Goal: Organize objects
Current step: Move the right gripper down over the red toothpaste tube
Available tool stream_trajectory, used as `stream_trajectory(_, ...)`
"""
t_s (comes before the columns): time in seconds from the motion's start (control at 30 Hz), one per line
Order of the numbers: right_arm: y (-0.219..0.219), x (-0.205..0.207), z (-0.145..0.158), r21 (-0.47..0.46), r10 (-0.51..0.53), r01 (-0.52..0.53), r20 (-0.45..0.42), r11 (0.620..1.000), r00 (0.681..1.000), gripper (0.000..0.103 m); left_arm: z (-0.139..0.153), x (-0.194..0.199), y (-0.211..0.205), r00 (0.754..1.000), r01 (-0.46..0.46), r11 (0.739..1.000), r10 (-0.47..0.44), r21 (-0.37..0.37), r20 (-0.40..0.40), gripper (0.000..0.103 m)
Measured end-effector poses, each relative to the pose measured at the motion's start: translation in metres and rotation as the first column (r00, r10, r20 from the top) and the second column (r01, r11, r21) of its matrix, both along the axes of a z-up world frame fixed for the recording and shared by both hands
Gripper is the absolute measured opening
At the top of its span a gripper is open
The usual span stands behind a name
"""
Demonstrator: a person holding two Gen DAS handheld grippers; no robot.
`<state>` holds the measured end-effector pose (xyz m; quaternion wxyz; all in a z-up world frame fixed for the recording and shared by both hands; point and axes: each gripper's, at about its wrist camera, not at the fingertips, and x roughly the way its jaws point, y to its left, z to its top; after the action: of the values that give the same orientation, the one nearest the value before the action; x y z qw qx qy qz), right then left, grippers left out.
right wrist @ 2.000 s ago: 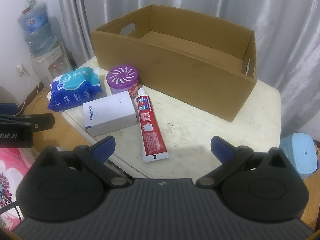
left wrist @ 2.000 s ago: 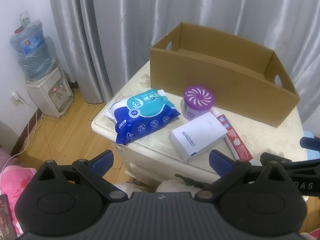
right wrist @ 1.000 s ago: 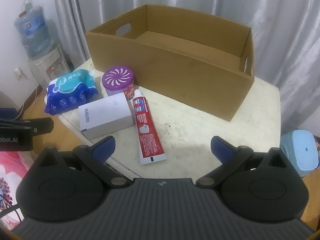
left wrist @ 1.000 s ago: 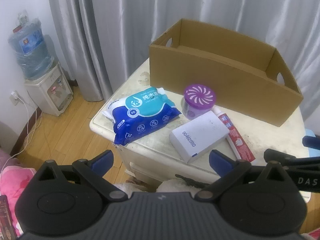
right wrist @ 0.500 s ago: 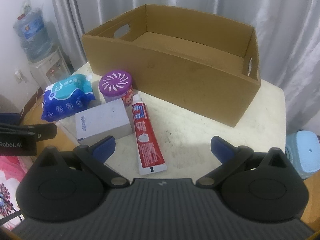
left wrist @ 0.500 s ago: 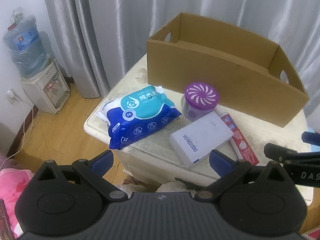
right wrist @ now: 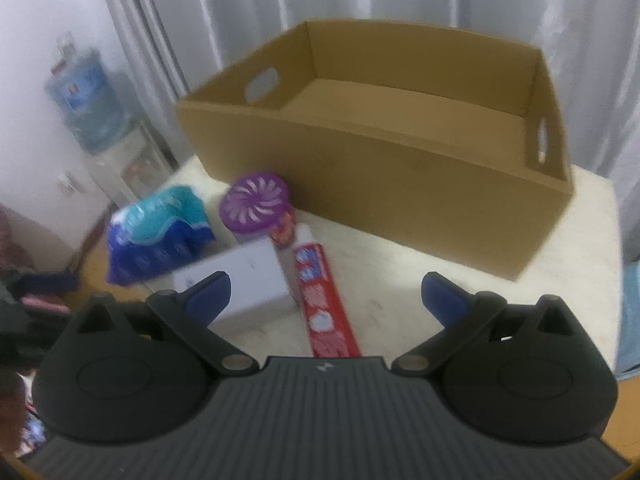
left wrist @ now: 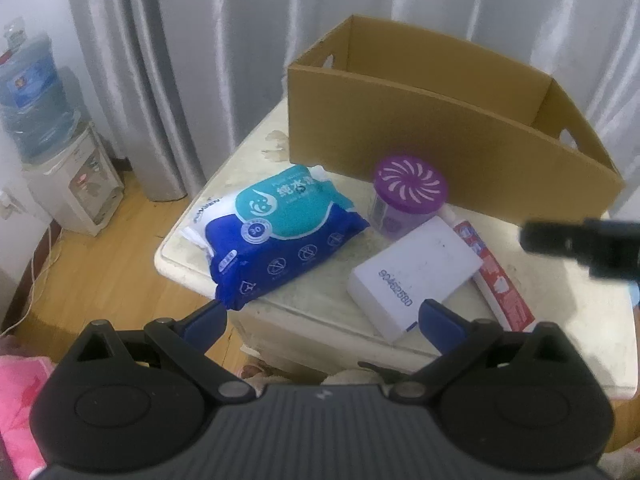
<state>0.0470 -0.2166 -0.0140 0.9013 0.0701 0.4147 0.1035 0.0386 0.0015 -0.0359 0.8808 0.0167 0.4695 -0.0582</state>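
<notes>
Four loose things lie on the pale worktop (left wrist: 576, 320) in front of an open cardboard box (right wrist: 400, 176), which stands at the far side and shows nothing inside from the right wrist view. At the left is a blue wet-wipes pack (left wrist: 276, 236); right of it is a purple-lidded jar (left wrist: 408, 196) close against the box's near wall; nearer sits a white carton (left wrist: 416, 276), and a red toothpaste tube (right wrist: 324, 308) lies along its right side, touching or nearly so.

Both tools are spread wide and hold nothing: the left tool (left wrist: 320, 320) hangs off the worktop's near left corner, and the right tool (right wrist: 324, 296) hovers over the tube and carton.

The wipes pack is probably soft and fairly heavy, with slick film, so a pinch across its narrow middle should hold best. The carton looks light and stiff, and gripping its long sides suits it. The tube is thin and flat, awkward to lift off the surface; its cap end is likely the firmest spot. The jar looks rigid, perhaps wide for the jaws.

Motion blurs the right wrist view, so labels are unreadable. The box's near wall hides part of its floor, and the right tool shows in the left view only as a dark, cut-off bar.
</notes>
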Motion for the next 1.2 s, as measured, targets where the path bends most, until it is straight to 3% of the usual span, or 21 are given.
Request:
stream_trajectory(0.37,0.030,0.025,-0.009,0.133,0.136,-0.135,-0.003,0.982,0.991,0.100,-0.017,0.008,-0.018,0.994,0.113,0.994,-0.113,-0.013,-0.009,0.100)
stream_trajectory(0.6,0.036,0.037,-0.019,0.158,0.175,-0.166,-0.042,0.973,0.984,0.079,-0.025,0.014,-0.027,0.989,0.144,0.989,-0.145,-0.030,-0.021,0.092)
stream_trajectory(0.83,0.017,0.031,-0.016,0.144,0.134,-0.126,-0.054,0.982,0.989,0.067,-0.022,0.010,-0.035,0.985,0.169,0.984,-0.170,-0.048,-0.022,0.077)
stream_trajectory(1.2,-0.026,0.004,-0.035,0.072,0.089,-0.079,-0.139,0.994,0.986,0.045,-0.010,-0.014,-0.048,0.987,0.157,0.984,-0.160,-0.082,-0.020,0.064)
